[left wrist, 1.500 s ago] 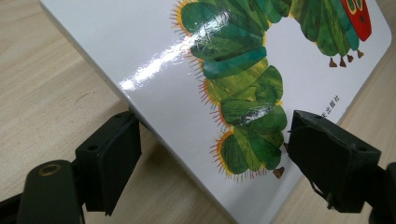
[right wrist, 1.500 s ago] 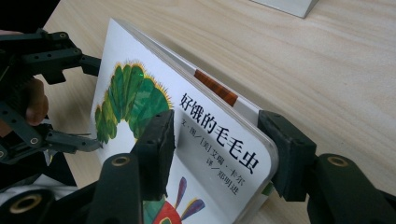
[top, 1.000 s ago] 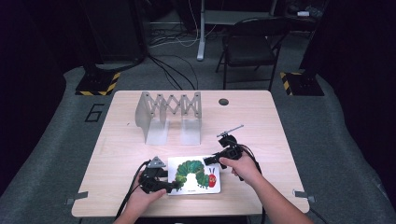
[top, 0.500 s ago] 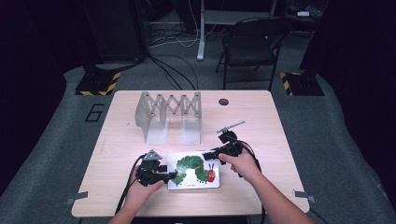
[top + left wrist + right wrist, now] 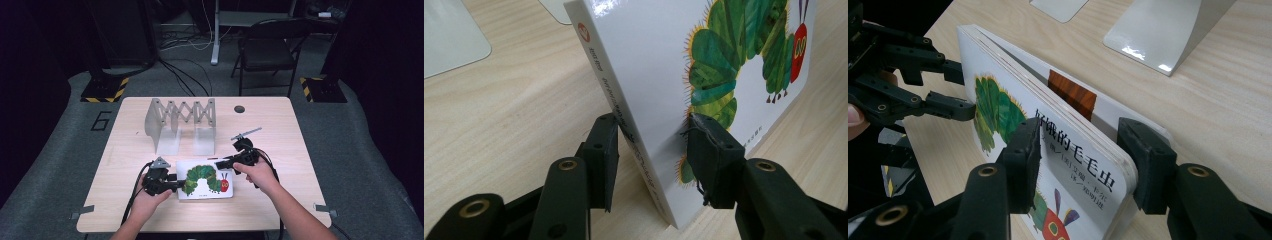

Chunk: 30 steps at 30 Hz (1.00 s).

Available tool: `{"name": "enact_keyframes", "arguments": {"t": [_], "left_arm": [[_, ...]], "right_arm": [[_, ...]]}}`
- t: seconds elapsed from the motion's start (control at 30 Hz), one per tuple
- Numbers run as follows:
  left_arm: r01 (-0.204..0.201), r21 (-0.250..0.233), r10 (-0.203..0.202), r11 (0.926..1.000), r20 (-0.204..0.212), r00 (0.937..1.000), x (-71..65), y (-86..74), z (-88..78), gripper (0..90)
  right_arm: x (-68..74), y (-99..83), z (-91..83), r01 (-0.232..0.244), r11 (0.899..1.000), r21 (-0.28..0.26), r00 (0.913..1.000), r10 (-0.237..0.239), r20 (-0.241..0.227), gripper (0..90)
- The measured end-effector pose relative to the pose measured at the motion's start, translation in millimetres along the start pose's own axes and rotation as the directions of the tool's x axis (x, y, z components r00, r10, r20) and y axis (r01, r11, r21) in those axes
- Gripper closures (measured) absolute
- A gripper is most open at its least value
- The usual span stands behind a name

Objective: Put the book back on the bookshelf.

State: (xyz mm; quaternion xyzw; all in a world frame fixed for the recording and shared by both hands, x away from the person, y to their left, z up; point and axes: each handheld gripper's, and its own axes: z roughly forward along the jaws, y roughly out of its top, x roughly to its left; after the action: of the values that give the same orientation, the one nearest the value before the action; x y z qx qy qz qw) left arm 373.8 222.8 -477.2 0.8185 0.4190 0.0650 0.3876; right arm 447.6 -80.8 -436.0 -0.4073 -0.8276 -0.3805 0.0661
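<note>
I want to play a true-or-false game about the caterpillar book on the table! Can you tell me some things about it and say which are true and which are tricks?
1. The caterpillar book has a green caterpillar with a red head on its cover. True.
2. The right gripper is clamped on one end of the book. True.
3. The book stands inside the white rack. False: it is near the front edge of the table, apart from the rack.
4. The left gripper is far from the book. False: its fingers sit on both sides of the spine end.
5. A folding chair stands behind the table. True.
</note>
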Motion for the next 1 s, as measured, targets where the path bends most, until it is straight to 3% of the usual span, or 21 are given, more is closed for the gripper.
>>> {"name": "enact_keyframes", "arguments": {"t": [0.3,0.5,0.83,1.0], "left_arm": [[-0.008,-0.004,0.008,1.0000,-0.013,0.9999,-1.8,0.4,-1.1,56.4],[-0.022,-0.003,0.022,0.9998,-0.023,0.9995,-2.9,1.9,-3.0,56.9],[-0.018,-0.020,0.017,0.9996,-0.038,0.9991,-2.5,3.8,-8.7,58.1],[-0.038,-0.029,0.036,0.9989,-0.059,0.9976,-4.0,4.7,-12.0,59.3]], "right_arm": [[2.8,0.9,-1.0,0.024,1.000,0.005,0.9996,-0.024,0.013,52.7],[5.9,1.1,-3.5,0.013,1.000,0.005,0.9999,-0.014,0.008,52.7],[14.6,2.7,-6.9,0.059,0.998,-0.003,0.9980,-0.059,0.022,52.6],[18.2,4.0,-8.8,0.069,0.998,-0.003,0.9974,-0.069,0.018,52.3]]}}
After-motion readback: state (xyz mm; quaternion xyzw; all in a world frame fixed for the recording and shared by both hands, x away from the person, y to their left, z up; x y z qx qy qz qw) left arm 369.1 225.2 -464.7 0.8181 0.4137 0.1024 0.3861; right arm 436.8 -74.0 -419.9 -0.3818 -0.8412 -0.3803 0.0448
